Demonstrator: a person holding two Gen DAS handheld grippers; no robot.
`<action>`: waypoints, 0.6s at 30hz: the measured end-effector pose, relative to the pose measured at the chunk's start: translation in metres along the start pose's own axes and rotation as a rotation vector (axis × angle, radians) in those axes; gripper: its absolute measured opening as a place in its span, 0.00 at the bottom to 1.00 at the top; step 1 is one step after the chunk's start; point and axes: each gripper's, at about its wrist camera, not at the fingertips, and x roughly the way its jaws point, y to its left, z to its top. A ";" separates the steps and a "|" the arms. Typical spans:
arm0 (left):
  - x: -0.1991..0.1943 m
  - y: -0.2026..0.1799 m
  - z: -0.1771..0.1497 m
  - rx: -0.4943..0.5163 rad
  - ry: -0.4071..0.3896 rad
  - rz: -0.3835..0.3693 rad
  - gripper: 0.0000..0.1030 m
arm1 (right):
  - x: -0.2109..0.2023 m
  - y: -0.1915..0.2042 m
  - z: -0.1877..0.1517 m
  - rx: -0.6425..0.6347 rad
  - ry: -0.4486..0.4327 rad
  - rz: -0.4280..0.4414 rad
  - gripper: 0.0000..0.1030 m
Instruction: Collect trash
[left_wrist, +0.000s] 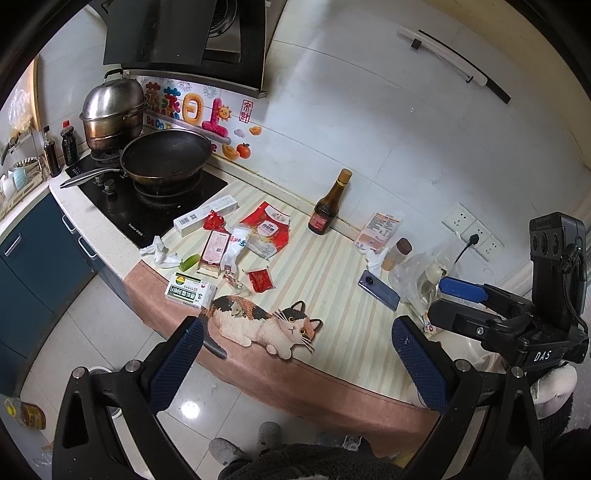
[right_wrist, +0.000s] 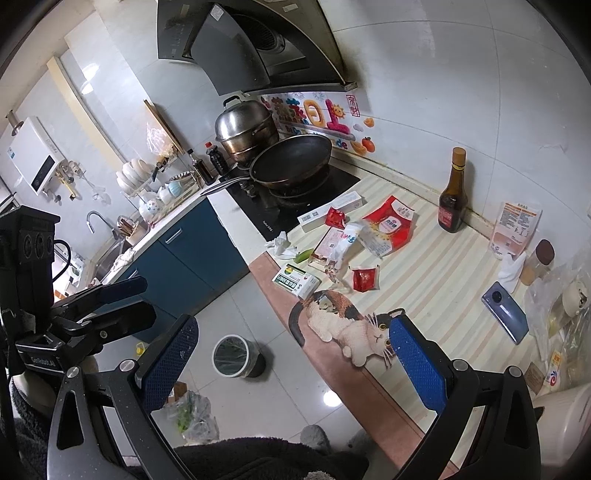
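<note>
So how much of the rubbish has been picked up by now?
Nothing looks collected yet. Both tongs, left and right, are open and empty, held short of the counter. The litter is all on the striped mat: the crumpled tissue, small red sachet, big red wrapper and green-and-white box. The bin waits on the floor, its contents unclear.

Bright, sharp fisheye views; overhead-light glare on floor tiles (right_wrist: 331, 398), dark vignetted corners.

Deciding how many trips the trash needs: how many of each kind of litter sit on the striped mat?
Red wrappers and bags: 3
Cardboard boxes: 2
Crumpled tissues: 2
Total: 7
</note>
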 end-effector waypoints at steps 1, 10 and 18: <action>0.000 0.000 0.000 0.000 0.000 0.000 1.00 | 0.000 0.000 0.000 0.000 0.000 0.002 1.00; -0.001 0.001 -0.002 0.000 -0.003 -0.001 1.00 | 0.001 0.006 -0.001 -0.005 -0.001 0.002 1.00; -0.003 -0.001 -0.002 0.001 -0.003 0.001 1.00 | 0.001 0.007 -0.001 -0.006 -0.001 0.003 1.00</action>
